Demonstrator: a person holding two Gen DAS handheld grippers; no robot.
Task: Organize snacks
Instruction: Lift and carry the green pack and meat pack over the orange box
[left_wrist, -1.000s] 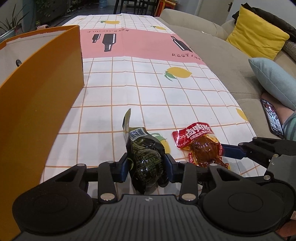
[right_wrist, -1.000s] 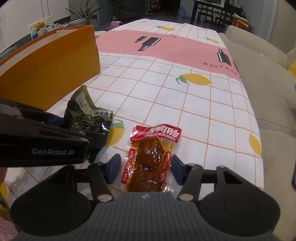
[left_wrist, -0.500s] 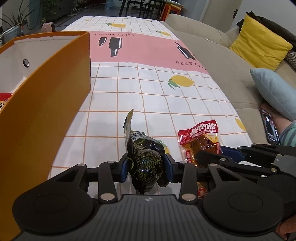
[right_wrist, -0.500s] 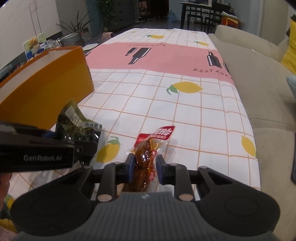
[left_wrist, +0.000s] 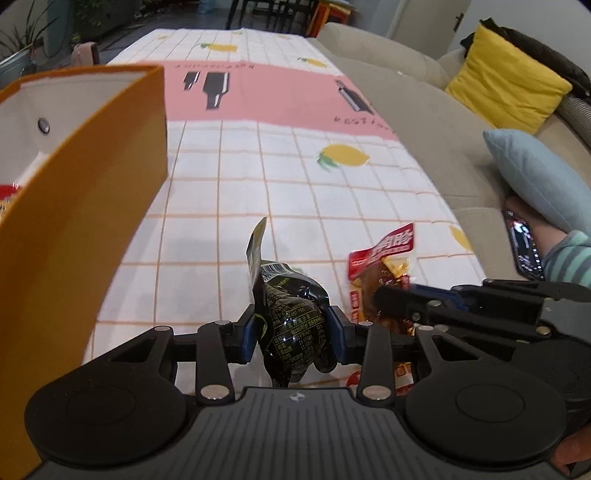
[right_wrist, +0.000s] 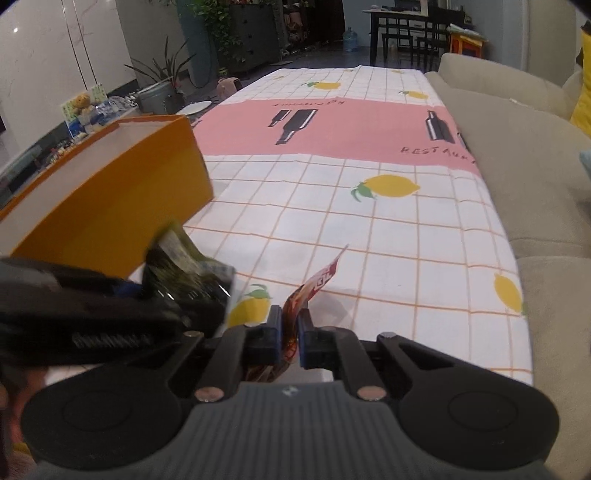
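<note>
The left tool (left_wrist: 293, 330) is clenched on a dark green snack packet (left_wrist: 291, 317), its blue pads pressing the bulging middle from both sides. The packet's long axis runs away from the camera, its flat sealed end pointing forward and up above the checked tablecloth (left_wrist: 295, 177), the lower end hanging toward the tool body. Just to its right, the right tool (right_wrist: 289, 334) grips a red-topped packet of brown meat snack (left_wrist: 384, 266), squeezed edge-on between nearly closed fingers. From the right wrist view that packet shows only as a thin strip, with its red header (right_wrist: 325, 277) slanting up, forward and to the right; from the left wrist view its printed face turns toward the left tool and its long axis leans away over the worktop. Both packets are held up off the cloth, close beside each other but apart. To the left stands an orange box (left_wrist: 85, 206) with a white inside; its near wall rises beside the left tool, and the open top shows a red wrapper (left_wrist: 9, 194) at the bottom. The box's far corner ends partway along the worktop, and beyond it the cloth runs open, with lemon prints and a pink band of bottle drawings. The worktop's right edge meets a beige sofa (left_wrist: 424, 122) carrying a yellow cushion (left_wrist: 506, 92) and a pale blue cushion (left_wrist: 532, 177).
</note>
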